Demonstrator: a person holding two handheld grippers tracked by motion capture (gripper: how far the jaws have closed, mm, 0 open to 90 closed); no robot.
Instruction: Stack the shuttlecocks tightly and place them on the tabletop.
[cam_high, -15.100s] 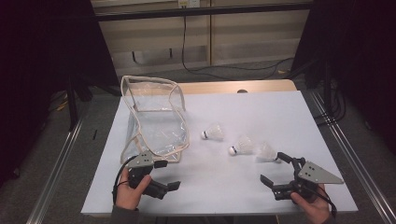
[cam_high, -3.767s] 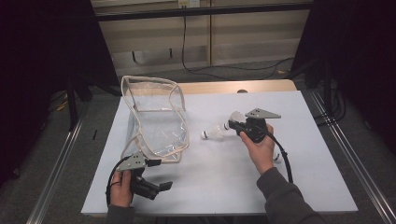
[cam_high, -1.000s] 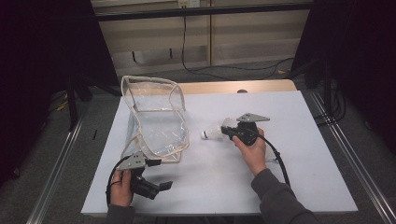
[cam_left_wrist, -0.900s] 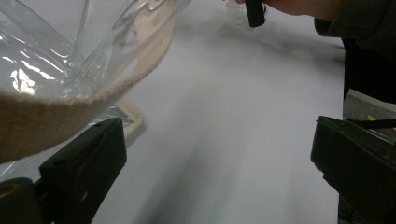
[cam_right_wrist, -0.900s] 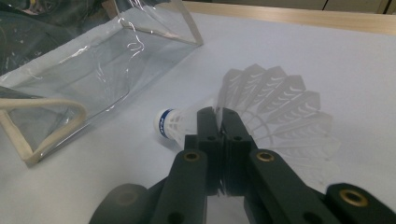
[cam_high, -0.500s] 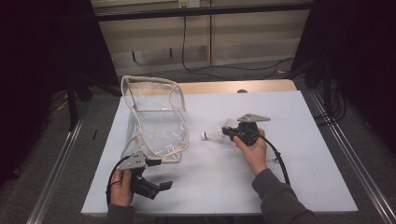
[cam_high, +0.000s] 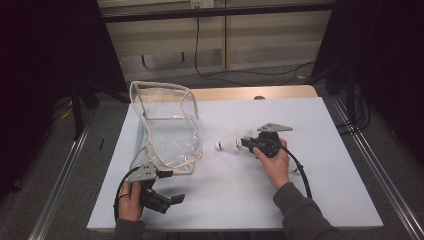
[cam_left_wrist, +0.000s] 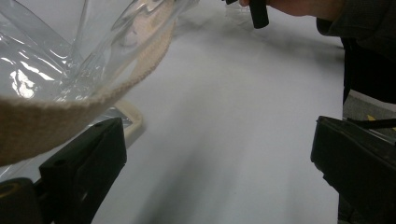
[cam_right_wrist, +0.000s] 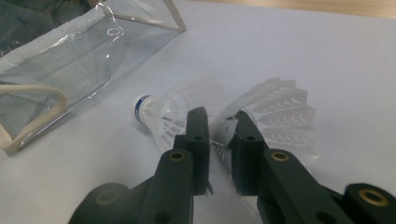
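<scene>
**White feathers pinched in the right fingers**

White feather shuttlecock with a blue-banded cork tip (cam_right_wrist: 161, 119) is lying on its side on the pale grey counter (cam_high: 240, 200), cork end pointing away from the right gripper (cam_right_wrist: 215, 128) and toward the clear plastic pouch with beige fabric trim (cam_high: 167, 127). In the right gripper view a second white feather shuttlecock (cam_right_wrist: 275, 121) sits jammed into the skirt of the first one, and its feathers fan out to the right of the fingers. A bit of feather edge is sitting right between the two black fingers (cam_right_wrist: 197, 135), and the gap there is narrow. The jaws have just been easing apart, and I honestly can't tell if the pads are still biting on the feather or just flanking it.

From the high view, the right gripper (cam_high: 248, 143) is level with the counter, with the shuttlecocks just ahead of its fingertips and the pouch well beyond them.

Left gripper (cam_high: 175, 200) is low at the near edge of the counter, fingers wide apart with nothing between them. In the left gripper view the pouch's trim (cam_left_wrist: 84, 100) hangs just above and beside one finger (cam_left_wrist: 88, 158), and I can't tell if it touches.
</scene>
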